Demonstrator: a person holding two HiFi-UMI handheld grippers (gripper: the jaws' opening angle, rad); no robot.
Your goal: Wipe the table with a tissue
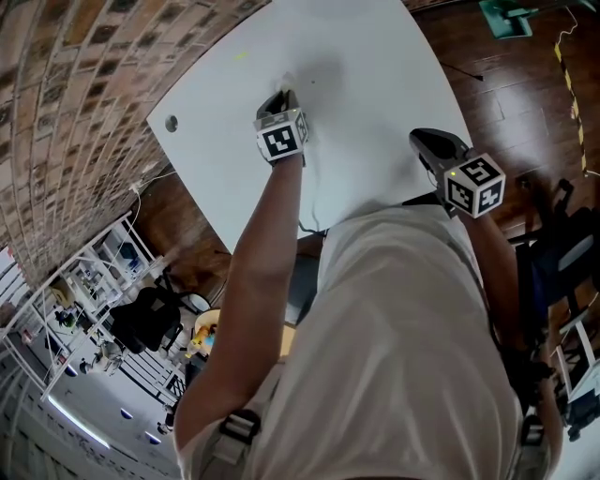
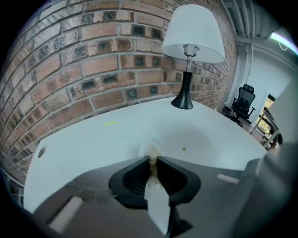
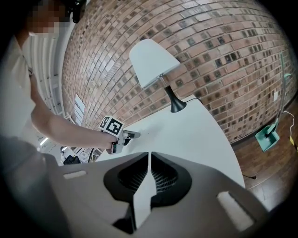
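A crumpled white tissue [image 2: 151, 151], stained brownish, is pinched in my left gripper [image 2: 152, 161] and pressed onto the white table [image 2: 93, 139]. In the head view the left gripper [image 1: 281, 95] points down at the far middle of the table [image 1: 375, 75], its tip on the tissue. The right gripper view shows that left gripper [image 3: 132, 135] low over the tabletop [image 3: 195, 135]. My right gripper [image 3: 149, 156] is shut with nothing between its jaws, and it hovers over the table's near right edge [image 1: 424, 139]. A small brown speck [image 2: 184, 149] lies right of the tissue.
A black-stemmed lamp with a white shade [image 2: 188, 51] stands at the table's far end by the brick wall. A yellow mark [image 2: 110, 122] and a round cable hole [image 1: 171, 123] lie on the left of the top. A green dustpan [image 1: 506, 17] sits on the wooden floor.
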